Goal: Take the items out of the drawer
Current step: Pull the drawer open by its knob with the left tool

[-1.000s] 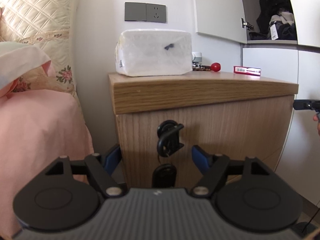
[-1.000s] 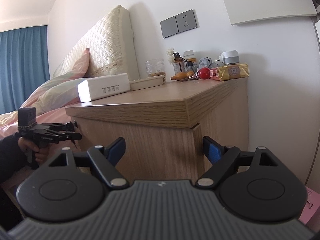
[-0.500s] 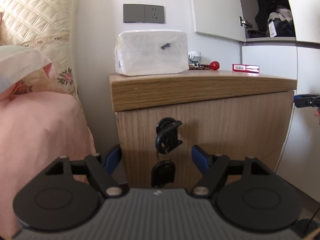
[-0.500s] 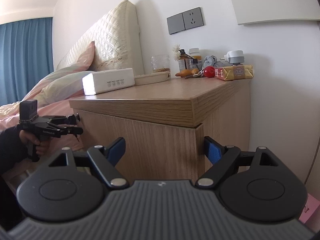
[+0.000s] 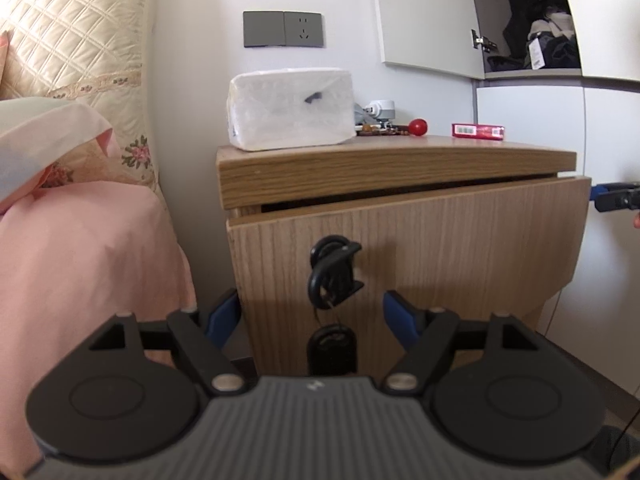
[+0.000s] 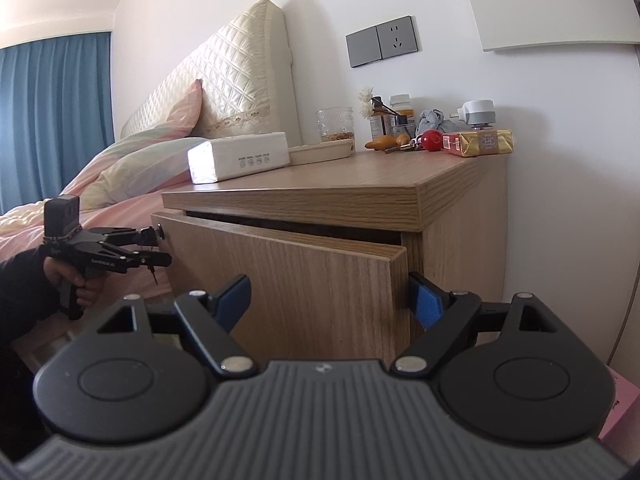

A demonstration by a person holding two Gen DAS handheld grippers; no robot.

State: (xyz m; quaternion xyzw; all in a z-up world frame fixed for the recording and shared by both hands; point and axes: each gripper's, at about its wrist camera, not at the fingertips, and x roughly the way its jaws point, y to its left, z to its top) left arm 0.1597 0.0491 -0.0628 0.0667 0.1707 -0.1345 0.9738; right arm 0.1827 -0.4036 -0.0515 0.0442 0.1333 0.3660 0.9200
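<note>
Drawer (image 5: 408, 240): wood-grain front under the nightstand top (image 5: 392, 160), ajar, right side further out; rigid, likely slides with little effort; best hold judged the exposed right edge or the key ring (image 5: 334, 274) in its lock; contents hidden. Left claw (image 5: 314, 312): spread wide, empty, facing the lock. Right claw (image 6: 332, 294): spread, straddling the front's right edge. Half a second ago the drawer sat flush.

Black hand-held gripper (image 6: 132, 254), seemingly dark sleeve (image 6: 20, 280)
</note>
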